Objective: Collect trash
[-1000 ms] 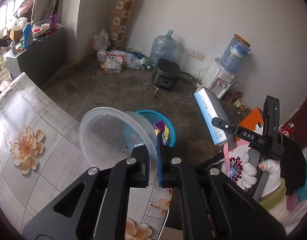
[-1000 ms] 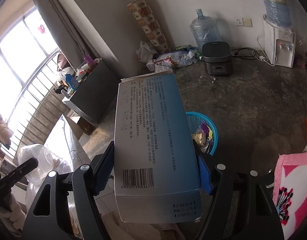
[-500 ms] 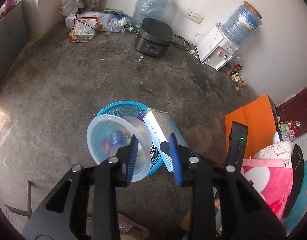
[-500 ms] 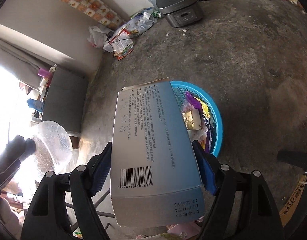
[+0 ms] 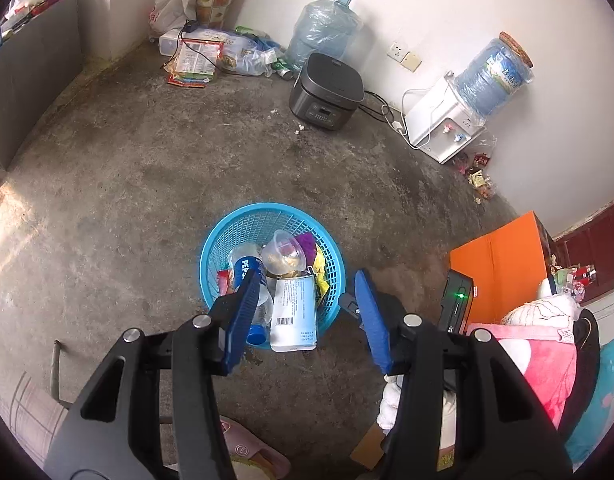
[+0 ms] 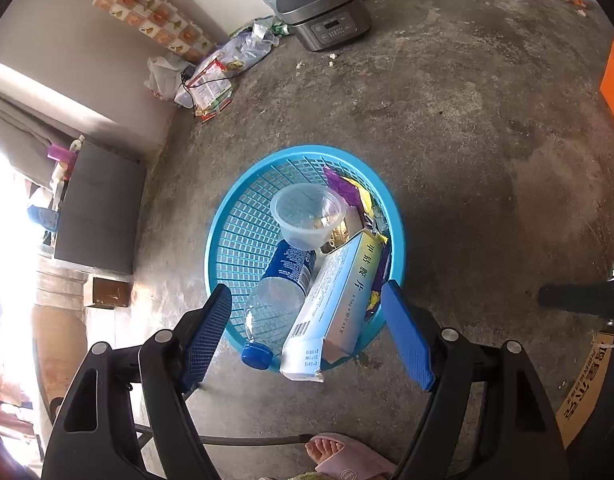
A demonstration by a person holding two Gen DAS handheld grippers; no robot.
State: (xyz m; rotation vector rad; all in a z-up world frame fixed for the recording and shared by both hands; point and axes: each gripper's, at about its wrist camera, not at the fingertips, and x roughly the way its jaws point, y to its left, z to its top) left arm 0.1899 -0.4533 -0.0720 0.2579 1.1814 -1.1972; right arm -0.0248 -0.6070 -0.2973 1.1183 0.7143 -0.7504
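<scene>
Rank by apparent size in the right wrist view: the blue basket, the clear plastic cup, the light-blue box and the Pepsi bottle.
1. Blue basket, largest by far.
2. Light-blue box and Pepsi bottle: similar in length; both poke toward the camera, so I won't rank them.
3. Clear plastic cup, smallest, though it lies farther away.

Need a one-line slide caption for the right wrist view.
Open right gripper above blue basket holding clear cup, Pepsi bottle and light-blue carton.
</scene>
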